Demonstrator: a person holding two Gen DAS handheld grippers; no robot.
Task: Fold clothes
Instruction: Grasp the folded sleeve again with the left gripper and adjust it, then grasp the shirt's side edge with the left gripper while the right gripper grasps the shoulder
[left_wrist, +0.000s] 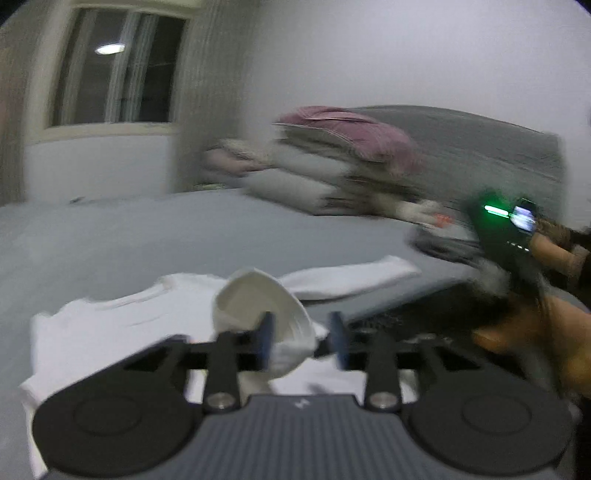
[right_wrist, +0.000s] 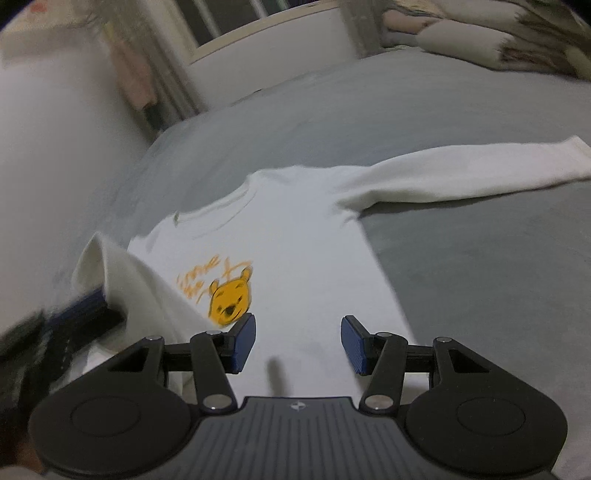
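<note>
A white long-sleeved shirt (right_wrist: 295, 236) of soft knit lies flat, front up, on a smooth grey bed (right_wrist: 480, 277). On its chest is a round yellow bear face (right_wrist: 231, 301) with orange scribbled lettering at its ten o'clock. One sleeve (right_wrist: 461, 171) stretches straight out toward two o'clock, its cuff squared off.

The other sleeve (left_wrist: 266, 317) is lifted off the bed, its cuff gaping in a rounded loop; it sits between the blue ribbed pads (left_wrist: 266, 341) of the left gripper (left_wrist: 301, 341), which stand part open, and the blur hides whether they press the cloth. The right gripper (right_wrist: 298, 345) hovers over the lower body of the shirt, jaws apart with nothing between them.

At one o'clock in the left view, a stack of folded bedding (left_wrist: 332, 162) with a pink quilted top layer rests against a grey padded headboard (left_wrist: 498, 147). A dark window (left_wrist: 118, 66) sits at eleven o'clock.
</note>
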